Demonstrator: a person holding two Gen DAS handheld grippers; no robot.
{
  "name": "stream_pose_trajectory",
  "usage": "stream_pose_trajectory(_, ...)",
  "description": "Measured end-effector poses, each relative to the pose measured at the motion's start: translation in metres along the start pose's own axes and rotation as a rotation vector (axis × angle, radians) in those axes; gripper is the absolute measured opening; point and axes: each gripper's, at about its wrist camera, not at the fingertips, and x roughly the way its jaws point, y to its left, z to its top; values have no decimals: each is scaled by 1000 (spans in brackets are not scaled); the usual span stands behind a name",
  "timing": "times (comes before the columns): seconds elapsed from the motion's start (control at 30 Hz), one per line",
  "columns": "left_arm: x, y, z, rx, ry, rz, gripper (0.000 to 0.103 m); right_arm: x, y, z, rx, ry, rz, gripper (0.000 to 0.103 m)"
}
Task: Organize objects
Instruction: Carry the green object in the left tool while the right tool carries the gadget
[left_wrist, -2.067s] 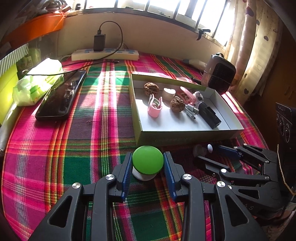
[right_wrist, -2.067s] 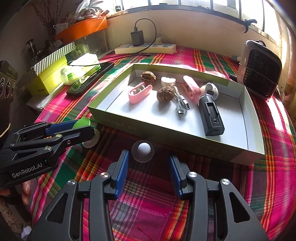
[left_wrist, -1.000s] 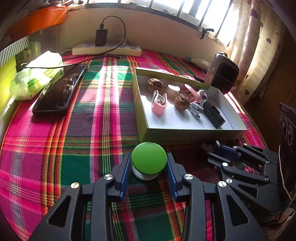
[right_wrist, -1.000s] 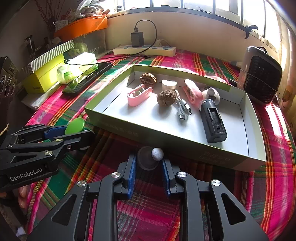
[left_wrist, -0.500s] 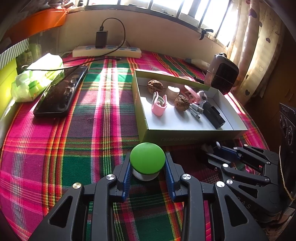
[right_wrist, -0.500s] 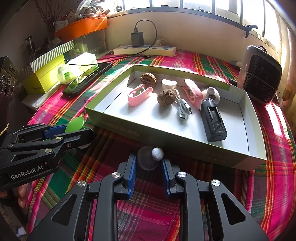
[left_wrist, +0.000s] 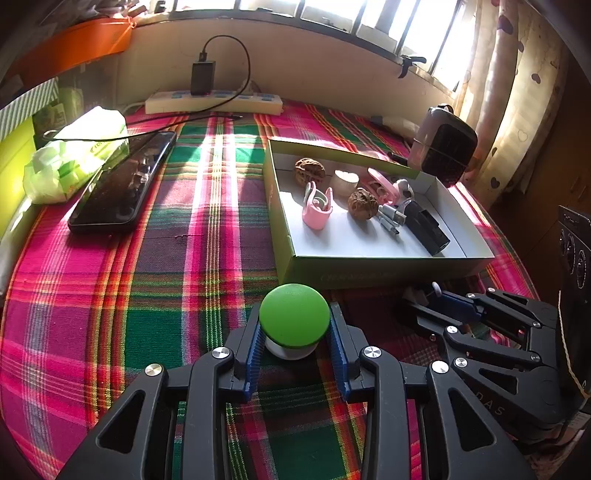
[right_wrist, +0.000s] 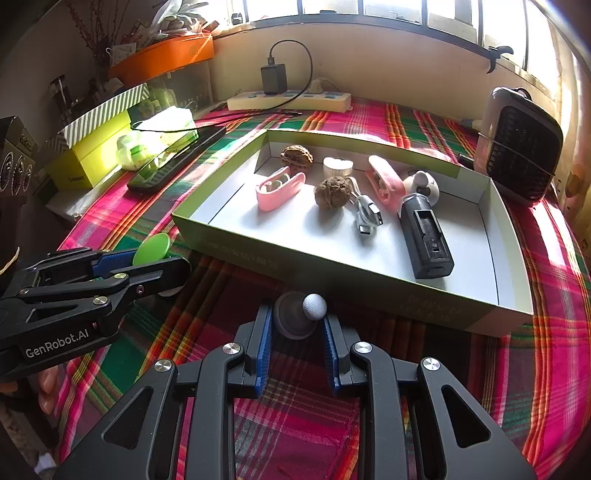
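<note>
1. Strong daylight enters through the window (left_wrist: 369, 14) behind the bench; its panes are blown out to white in both views.
2. Sunlit stripes fall across the plaid cloth (left_wrist: 207, 206) below the window, while the near cloth lies in shade.
3. Things in the open box (right_wrist: 498, 229) cast short, soft shadows toward the camera.
4. Both fisheye pictures are sharp at centre, bend straight lines, and darken to black at the corners.

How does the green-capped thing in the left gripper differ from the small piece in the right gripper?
The round green-capped white-based object is wider and brightly coloured; the dark grey disc with a white ball tip is smaller and dull. The green cap overhangs the left gripper; the disc sits between the right gripper pads. Both are gripped in front of the open cardboard box.
</note>
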Motion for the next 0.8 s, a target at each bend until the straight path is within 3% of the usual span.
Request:
stream_pose_trajectory(0.4,-13,-7,5,12,-21,-15,30,-12,-5,2,7,-21,15,26)
stream_pose_trajectory(0.8,-23,-28,24,53,-50,-46,30,-36,-24,15,28,-82,-25,26)
